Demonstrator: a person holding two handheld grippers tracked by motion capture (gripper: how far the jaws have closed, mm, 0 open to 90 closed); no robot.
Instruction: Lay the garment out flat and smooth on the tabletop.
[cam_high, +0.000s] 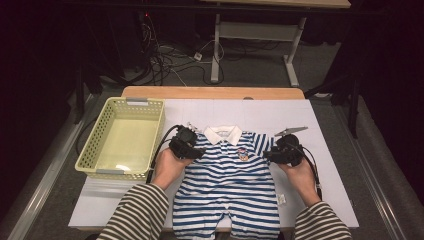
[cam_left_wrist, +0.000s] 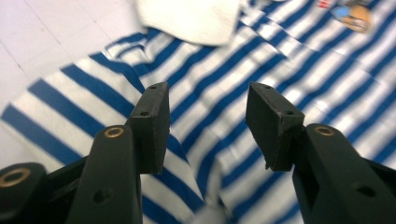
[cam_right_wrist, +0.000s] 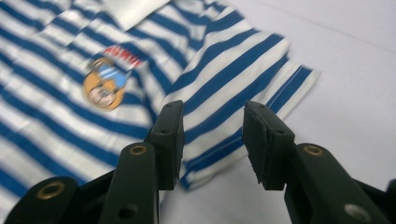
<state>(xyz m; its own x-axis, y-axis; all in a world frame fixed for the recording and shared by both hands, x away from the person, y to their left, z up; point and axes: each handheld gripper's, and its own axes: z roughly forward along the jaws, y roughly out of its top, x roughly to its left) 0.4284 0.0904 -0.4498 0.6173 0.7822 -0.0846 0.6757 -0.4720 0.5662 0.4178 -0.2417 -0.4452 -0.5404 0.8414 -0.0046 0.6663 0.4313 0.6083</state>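
striped baby romper (cam_high: 227, 185) lies flat and spread face-up on the white table mat (cam_high: 320, 125), collar away from the person, legs at the near edge, so nothing looks folded yet and the empty yellow basket (cam_high: 92, 150) at the left is probably where it ends up. left gripper (cam_left_wrist: 208, 123) hovers over the left shoulder and right gripper (cam_right_wrist: 212, 140) over the right sleeve (cam_right_wrist: 243, 84), both jaws spread with nothing pinched. bare mat to the right and beyond the collar; basket wall is near the left hand (cam_high: 167, 167).
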